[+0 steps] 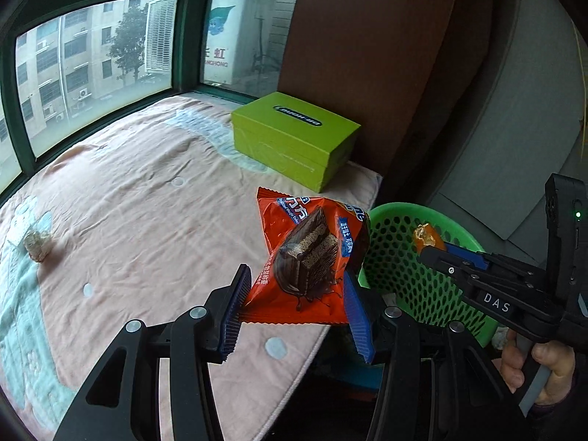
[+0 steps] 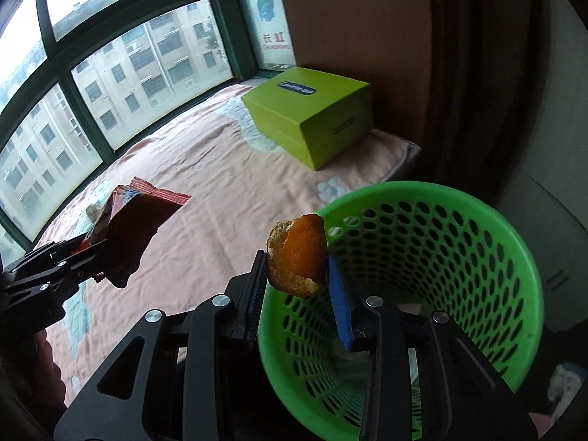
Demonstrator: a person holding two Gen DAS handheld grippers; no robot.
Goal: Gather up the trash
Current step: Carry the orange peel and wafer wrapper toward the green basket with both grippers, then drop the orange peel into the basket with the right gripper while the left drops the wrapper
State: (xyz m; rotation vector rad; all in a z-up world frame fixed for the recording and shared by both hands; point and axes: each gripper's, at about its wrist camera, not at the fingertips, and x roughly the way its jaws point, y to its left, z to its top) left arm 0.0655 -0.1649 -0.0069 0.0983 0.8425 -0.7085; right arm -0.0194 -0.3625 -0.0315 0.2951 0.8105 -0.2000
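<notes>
My left gripper [image 1: 294,294] is shut on a red snack wrapper [image 1: 308,257] with a chocolate cake printed on it, held above the bed's edge beside a green mesh basket [image 1: 400,268]. My right gripper [image 2: 297,286] is shut on a piece of orange peel [image 2: 297,257], which hangs over the near left rim of the basket [image 2: 514,242]. In the left wrist view the right gripper [image 1: 428,248] reaches over the basket with the peel [image 1: 424,237]. In the right wrist view the left gripper [image 2: 99,257] and its wrapper [image 2: 136,228] are at the left.
A pink and mint blanket [image 1: 147,202] covers the bed under green-framed windows. A lime-green box [image 1: 294,136] sits at the bed's far corner by a brown wall. A small crumpled clear wrapper [image 1: 36,244] lies on the blanket at far left. A person's hand [image 1: 544,367] grips the right tool.
</notes>
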